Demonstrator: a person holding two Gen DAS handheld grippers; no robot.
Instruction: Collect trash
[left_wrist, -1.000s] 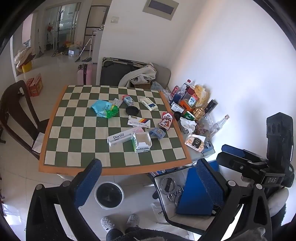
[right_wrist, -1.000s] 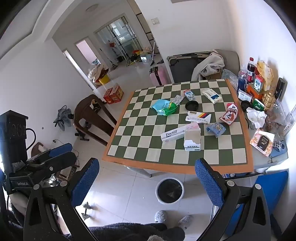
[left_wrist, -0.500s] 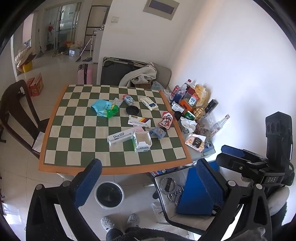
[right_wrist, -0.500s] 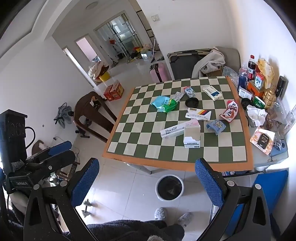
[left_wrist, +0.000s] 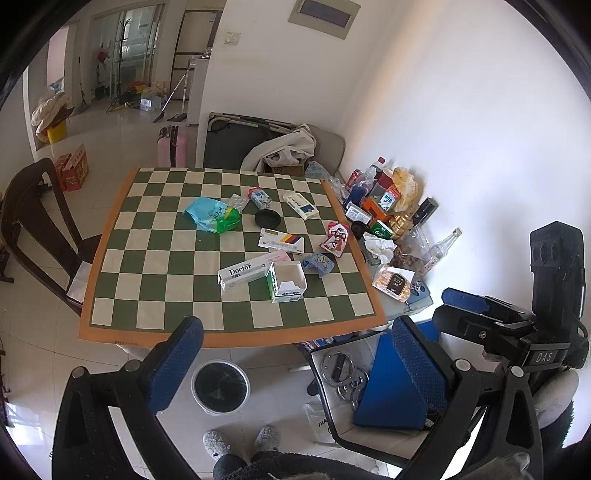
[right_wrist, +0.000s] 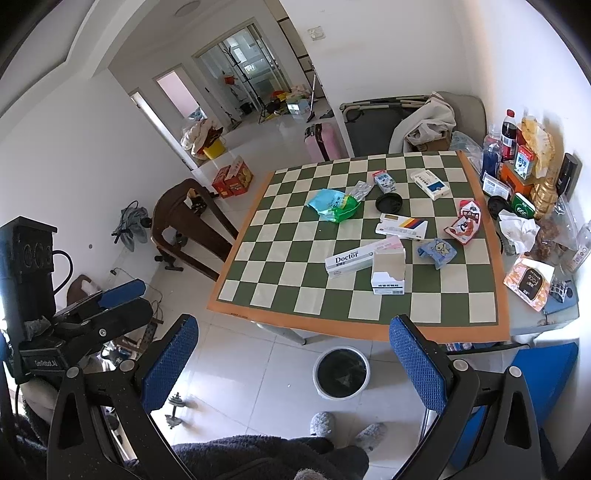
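Trash: a scatter of packaging is seen across the checkered table (left_wrist: 110, 258), none of it collected yet. Nearest the front edge lie an opened white-and-green carton (left_wrist: 286, 282) and a long box marked "Doctor" (left_wrist: 245, 272), the two touching or almost so.

Further litter: a striped flat box (left_wrist: 280, 240), a black lid (left_wrist: 267, 218), a teal-and-green bag (left_wrist: 214, 215), a small milk carton (left_wrist: 260, 197), a white-and-blue box (left_wrist: 301, 205), a red pouch (left_wrist: 336, 240) and a crumpled blue wrapper (left_wrist: 318, 263) are spread behind them.

Bin: a round, dark-lined bin (left_wrist: 220, 386) is stood on the floor just below the table's front edge, in front of the person's slippers (left_wrist: 240, 441).

Left gripper (left_wrist: 295, 363): held high and well short of the table, its blue-padded fingers spread wide, nothing between them.

Right gripper (right_wrist: 293, 363): likewise raised and back from the table, fingers spread apart and empty.

Step in hand: judged to be the opening approach, with no piece yet reached for.

Next move: one gripper is to be lowered over a front-row piece, probably the opened carton, the fingers closed across its thin walls without crushing it, and the piece carried down to the bin.

Beyond the cloth: bottles and packets (right_wrist: 517, 162) are crowded along the wall side; whether they count as trash cannot be told.
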